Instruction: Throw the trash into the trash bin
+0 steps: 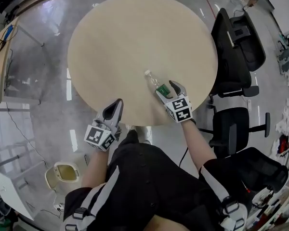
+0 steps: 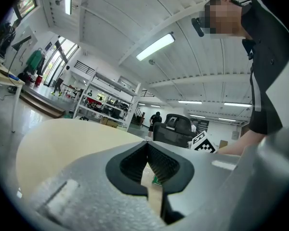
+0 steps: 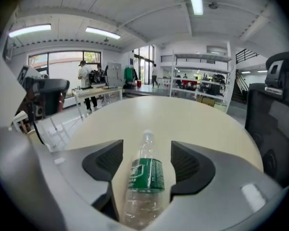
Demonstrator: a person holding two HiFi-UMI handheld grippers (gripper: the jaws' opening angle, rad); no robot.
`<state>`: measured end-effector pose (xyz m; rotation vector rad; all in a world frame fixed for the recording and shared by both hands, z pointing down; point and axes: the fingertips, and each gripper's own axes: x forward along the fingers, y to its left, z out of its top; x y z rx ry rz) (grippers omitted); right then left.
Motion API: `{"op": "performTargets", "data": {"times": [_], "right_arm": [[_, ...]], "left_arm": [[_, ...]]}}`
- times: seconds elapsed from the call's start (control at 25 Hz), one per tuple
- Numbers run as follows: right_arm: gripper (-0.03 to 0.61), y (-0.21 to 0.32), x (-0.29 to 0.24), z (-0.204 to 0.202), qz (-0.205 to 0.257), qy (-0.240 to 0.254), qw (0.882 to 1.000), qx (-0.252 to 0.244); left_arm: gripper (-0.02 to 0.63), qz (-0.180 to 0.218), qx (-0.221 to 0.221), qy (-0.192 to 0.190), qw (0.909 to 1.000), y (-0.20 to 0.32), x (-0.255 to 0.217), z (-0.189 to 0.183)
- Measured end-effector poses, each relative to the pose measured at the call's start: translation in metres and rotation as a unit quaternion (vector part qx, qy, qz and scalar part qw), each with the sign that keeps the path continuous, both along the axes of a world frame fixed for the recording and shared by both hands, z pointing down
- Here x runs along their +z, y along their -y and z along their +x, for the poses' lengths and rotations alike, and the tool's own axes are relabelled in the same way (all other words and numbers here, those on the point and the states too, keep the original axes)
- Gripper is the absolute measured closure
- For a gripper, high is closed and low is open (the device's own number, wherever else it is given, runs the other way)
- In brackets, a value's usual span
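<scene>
The right gripper [image 1: 166, 89] has its jaws apart on either side of a plastic bottle [image 1: 153, 80], pads not pressing it; the bottle lies on the round table [image 1: 130, 32] near the person's edge. The left gripper [image 1: 117, 106], jaws together, is at that same edge. The bin [image 1: 65, 173] stands on the floor off the table, on the left gripper's side

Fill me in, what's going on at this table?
A person holds a tool in each hand at a round table. The right tool is open around a clear plastic bottle lying on the table, its pads not pressing on it. The left tool is shut and empty at the near edge. The trash bin stands on the floor by the person.
</scene>
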<state>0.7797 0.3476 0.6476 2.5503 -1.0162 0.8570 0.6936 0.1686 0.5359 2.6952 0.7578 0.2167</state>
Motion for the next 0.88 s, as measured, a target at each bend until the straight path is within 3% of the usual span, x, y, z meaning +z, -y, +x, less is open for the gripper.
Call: {"op": "performTargets", "data": {"times": [0.08, 0.28, 0.6, 0.88], "right_arm": [[0.234, 0.004, 0.024, 0.005, -0.036, 0.039, 0.999, -0.002], [0.189, 0.013, 0.069, 0.01, -0.088, 0.112, 0.99, -0.012], [0.218, 0.013, 0.099, 0.002, -0.17, 0.192, 0.967, -0.017], [0.249, 0.011, 0.101, 0.003, -0.163, 0.201, 0.966, -0.01]], "left_arm": [[0.611, -0.001, 0.003, 0.009, 1.0, 0.004, 0.006, -0.001], [0.611, 0.002, -0.002, 0.027, 0.9996, 0.015, 0.016, -0.001], [0.611, -0.001, -0.017, 0.037, 0.9992, 0.035, 0.024, 0.002], [0.611, -0.004, -0.003, 0.033, 0.9994, 0.026, 0.027, 0.002]]}}
